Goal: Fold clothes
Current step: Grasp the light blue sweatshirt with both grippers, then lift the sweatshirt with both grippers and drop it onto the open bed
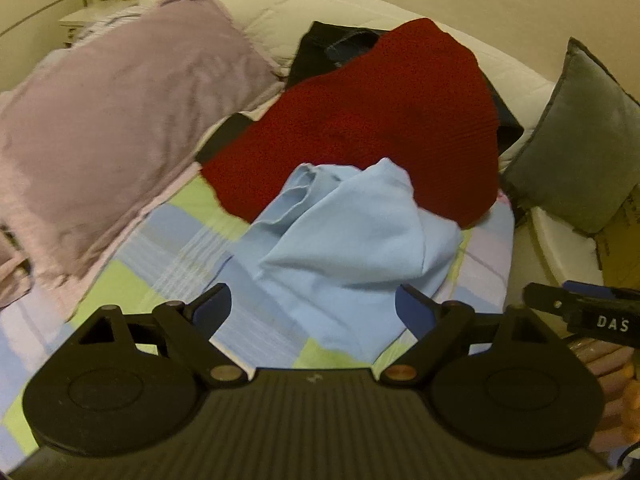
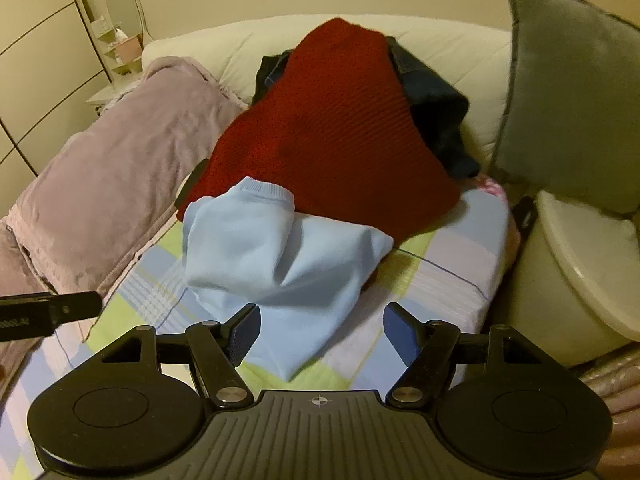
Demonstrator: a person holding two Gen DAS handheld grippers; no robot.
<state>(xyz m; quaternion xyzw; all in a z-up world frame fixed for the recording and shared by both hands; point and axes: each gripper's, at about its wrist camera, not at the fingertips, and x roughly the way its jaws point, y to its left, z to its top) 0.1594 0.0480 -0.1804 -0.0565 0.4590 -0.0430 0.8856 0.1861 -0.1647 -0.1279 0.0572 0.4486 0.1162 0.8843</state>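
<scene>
Left wrist view: hovering with left gripper (image 1: 314,307) spread wide and empty above the crumpled light blue garment (image 1: 340,248) lying on the checked bedsheet (image 1: 160,248) before the red sweater (image 1: 360,128); right wrist view: hanging likewise with right gripper (image 2: 320,330) agape, empty, over that garment's near edge.

A home bedroom. A bed (image 2: 452,264) with a checked sheet and padded cream headboard (image 2: 224,46) carries a mauve blanket (image 2: 120,176) and grey cushion (image 2: 568,92). An oval mirror (image 2: 125,8) stands on a small dresser (image 2: 106,94) by panelled wardrobe doors (image 2: 36,60).
</scene>
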